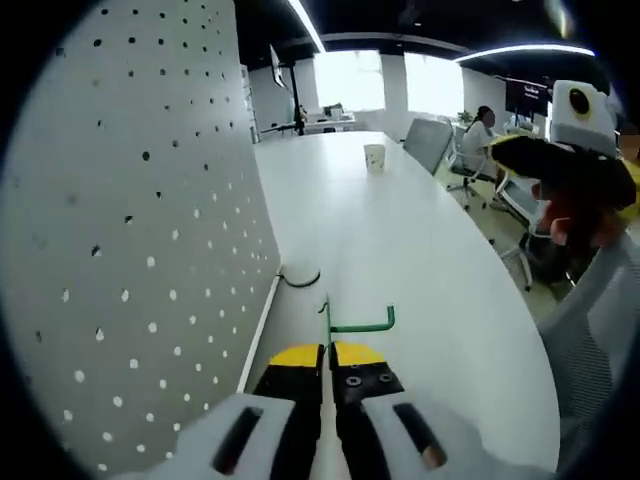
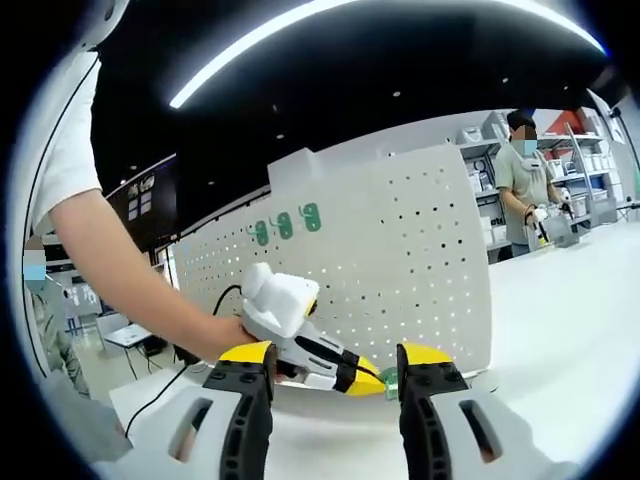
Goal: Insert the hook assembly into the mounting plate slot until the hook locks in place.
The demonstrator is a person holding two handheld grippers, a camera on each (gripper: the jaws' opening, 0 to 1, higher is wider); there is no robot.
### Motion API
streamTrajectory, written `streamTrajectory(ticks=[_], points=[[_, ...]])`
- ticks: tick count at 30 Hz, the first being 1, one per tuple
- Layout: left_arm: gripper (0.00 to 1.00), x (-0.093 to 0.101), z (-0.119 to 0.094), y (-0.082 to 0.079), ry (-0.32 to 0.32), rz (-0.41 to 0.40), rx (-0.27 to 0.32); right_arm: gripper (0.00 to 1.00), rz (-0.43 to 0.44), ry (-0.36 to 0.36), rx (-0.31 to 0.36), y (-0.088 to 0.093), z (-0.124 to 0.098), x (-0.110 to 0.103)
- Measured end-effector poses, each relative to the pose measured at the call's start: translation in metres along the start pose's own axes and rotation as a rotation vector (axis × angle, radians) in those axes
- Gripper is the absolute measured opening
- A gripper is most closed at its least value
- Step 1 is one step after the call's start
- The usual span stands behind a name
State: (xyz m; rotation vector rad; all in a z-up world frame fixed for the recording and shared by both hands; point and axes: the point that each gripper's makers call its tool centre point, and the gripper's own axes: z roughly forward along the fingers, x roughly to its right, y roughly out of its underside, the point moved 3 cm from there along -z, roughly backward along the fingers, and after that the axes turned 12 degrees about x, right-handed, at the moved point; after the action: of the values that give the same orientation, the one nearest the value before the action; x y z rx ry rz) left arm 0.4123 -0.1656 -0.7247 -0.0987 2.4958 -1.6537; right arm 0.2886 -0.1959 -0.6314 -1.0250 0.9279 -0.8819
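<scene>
A white pegboard mounting plate (image 1: 130, 250) stands upright along the left of the left gripper view. My left gripper (image 1: 327, 352) is shut on a thin green hook (image 1: 358, 325), whose arm sticks out to the right above the table, a short way off the board's face. In the right gripper view a hand holds that left gripper (image 2: 365, 378) in front of the pegboard (image 2: 420, 260), the green hook (image 2: 389, 381) at its tip. My right gripper (image 2: 335, 372) is open with nothing between its fingers, and it hovers at the right of the left gripper view (image 1: 575, 175).
A long white table (image 1: 420, 250) carries a paper cup (image 1: 375, 157) far off and a dark cable (image 1: 300, 277) at the board's foot. Green hooks (image 2: 285, 224) hang high on the board. Office chairs (image 1: 590, 340) line the table's right side. A person (image 2: 525, 180) stands in the background.
</scene>
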Motion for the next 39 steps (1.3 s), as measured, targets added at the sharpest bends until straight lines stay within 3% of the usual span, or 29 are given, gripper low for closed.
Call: streamTrajectory(ticks=[39], points=[[0.02, 0.017, -0.056, -0.048, -0.134, -0.140, 0.366, 0.47, -0.015, -0.019, 0.005, -0.009, 0.003, -0.008]])
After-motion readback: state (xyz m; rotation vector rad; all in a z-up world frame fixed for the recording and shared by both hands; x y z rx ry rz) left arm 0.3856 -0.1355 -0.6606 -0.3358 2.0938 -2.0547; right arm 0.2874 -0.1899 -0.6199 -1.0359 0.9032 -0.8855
